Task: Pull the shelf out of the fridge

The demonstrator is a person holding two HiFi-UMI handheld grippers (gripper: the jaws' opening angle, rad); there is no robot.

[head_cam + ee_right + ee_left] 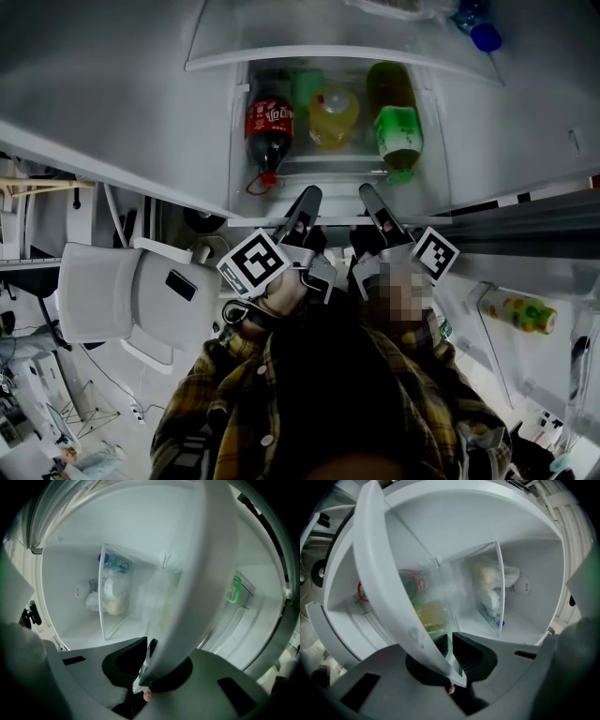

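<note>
The fridge shelf is a clear pane with a white front trim, seen in the head view just ahead of my hands. My left gripper and right gripper sit side by side at the middle of that trim. In the left gripper view the trim runs slantwise down into the left gripper, whose jaws are shut on it. The right gripper view shows the trim coming down into the right gripper, likewise clamped between the jaws.
A cola bottle, a yellow bottle and a green bottle lie under the pane. A clear bin with a bagged item stands deeper in the fridge. A white chair is at left, the door rack at right.
</note>
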